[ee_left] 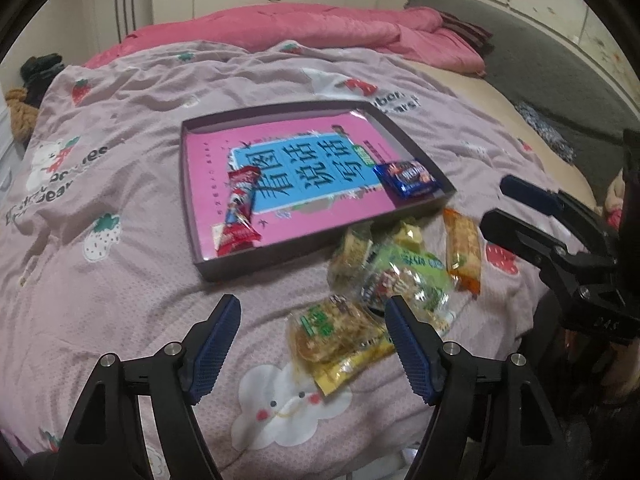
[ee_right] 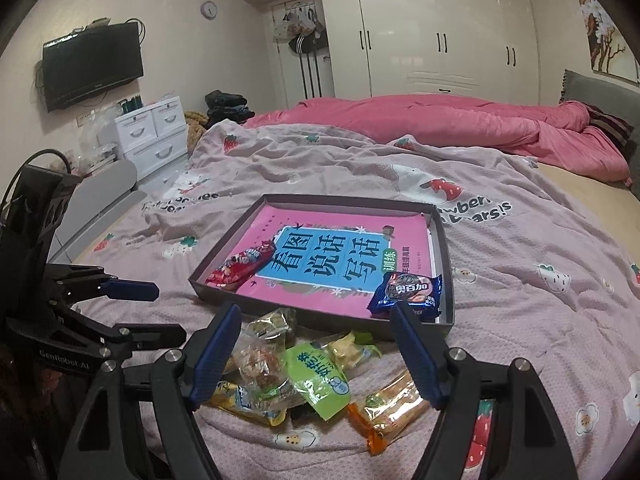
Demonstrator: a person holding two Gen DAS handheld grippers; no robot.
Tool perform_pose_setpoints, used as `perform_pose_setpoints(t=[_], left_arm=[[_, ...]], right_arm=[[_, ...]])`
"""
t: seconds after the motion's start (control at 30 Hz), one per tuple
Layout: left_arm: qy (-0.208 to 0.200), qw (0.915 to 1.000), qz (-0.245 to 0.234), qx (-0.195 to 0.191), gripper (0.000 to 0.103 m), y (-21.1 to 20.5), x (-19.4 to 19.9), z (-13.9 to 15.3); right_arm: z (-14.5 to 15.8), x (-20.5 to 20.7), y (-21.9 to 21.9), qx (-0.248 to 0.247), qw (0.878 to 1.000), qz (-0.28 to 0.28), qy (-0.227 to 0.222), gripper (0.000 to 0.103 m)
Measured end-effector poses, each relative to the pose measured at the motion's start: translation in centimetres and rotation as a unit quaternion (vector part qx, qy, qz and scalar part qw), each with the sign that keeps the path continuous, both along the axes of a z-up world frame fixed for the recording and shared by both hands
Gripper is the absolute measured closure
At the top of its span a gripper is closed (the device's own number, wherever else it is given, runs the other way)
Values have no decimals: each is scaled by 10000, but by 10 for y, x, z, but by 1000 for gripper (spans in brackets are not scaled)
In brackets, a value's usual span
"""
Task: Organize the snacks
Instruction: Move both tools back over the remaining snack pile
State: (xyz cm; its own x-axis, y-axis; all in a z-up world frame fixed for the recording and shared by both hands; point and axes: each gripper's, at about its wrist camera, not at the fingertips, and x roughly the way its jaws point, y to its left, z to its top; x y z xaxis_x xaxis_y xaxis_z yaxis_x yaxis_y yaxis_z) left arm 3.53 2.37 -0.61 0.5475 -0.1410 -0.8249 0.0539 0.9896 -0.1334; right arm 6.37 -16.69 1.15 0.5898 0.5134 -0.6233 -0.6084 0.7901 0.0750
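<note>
Left gripper [ee_left: 312, 312] and right gripper [ee_right: 316, 320]: fingers spread, empty; snack pile [ee_right: 304, 376] just beyond fingertips, tray [ee_right: 446, 248] farther ahead

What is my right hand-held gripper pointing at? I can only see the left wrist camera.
Observer: The right hand-held gripper is open and aimed at the loose snack pile. Nothing is pinched between its fingers.
Operator: Is there a clock in the room?
Observer: Yes, there is a small round wall clock high up, outside your view.
Operator: What else is on that wall?
Observer: A dark TV is mounted there, lower down and to the left of the clock.
</note>
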Motion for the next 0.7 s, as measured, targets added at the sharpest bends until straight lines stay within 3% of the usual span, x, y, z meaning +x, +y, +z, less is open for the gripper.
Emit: perform_pose_setpoints(t=[0.27, 0.7], left_arm=[[333, 9985, -388, 175, 27, -15, 0, -20], [629, 9964, -454, 342, 27, -23, 12, -48]], right_arm=[[-11, -1, 8, -284, 9994, 152, 140, 27], [-33, -4, 22, -715, 9954, 509, 384, 27]])
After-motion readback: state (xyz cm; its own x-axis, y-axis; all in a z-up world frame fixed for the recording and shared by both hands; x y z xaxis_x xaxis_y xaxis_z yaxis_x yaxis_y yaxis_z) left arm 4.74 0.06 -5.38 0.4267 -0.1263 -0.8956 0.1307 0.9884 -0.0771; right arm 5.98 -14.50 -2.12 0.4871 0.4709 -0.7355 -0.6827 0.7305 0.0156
